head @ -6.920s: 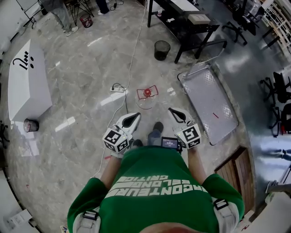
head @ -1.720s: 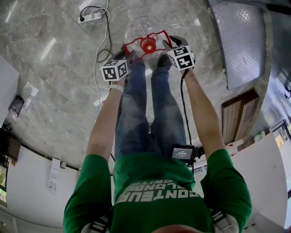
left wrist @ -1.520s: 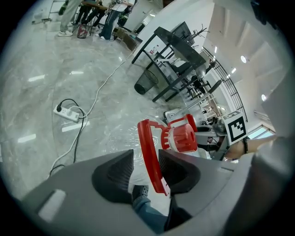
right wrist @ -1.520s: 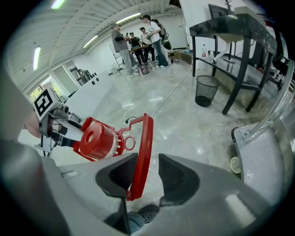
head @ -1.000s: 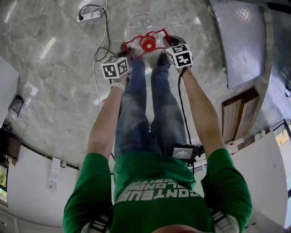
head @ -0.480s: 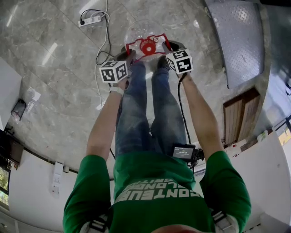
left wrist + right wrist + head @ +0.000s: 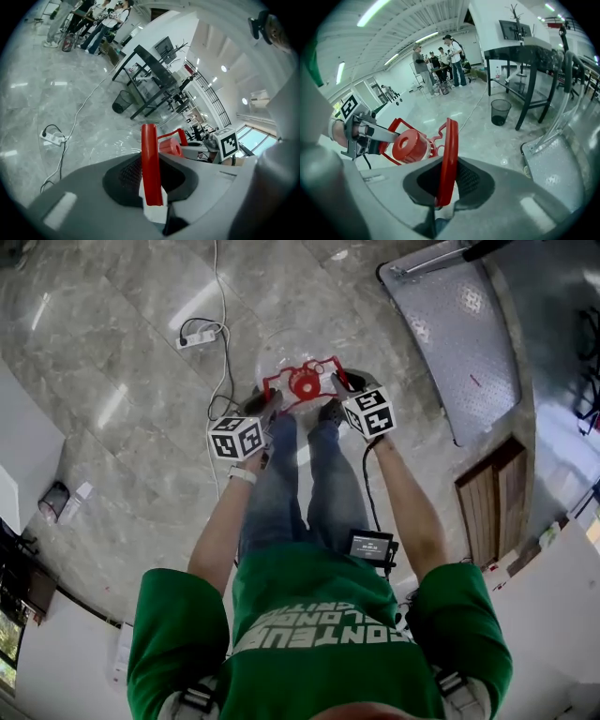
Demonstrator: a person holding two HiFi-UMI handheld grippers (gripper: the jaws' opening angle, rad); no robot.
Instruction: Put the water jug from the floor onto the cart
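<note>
Two sides of the red handle (image 7: 274, 382) are pinched: left gripper (image 7: 266, 405) clamped, right gripper (image 7: 339, 383) opening with the bar between its jaws. The clear jug (image 7: 281, 351) looks rigid and slippery, so the handle is probably the best hold.

left claw (image 7: 269, 403): gripping handle (image 7: 150, 164) | right claw (image 7: 339, 383): jaws opening round handle | arms (image 7: 221, 538): outstretched

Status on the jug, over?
Left gripper shut on handle; right gripper opening, handle between its fingers. Jug at feet, not on cart. Power strip left, cart right.
</note>
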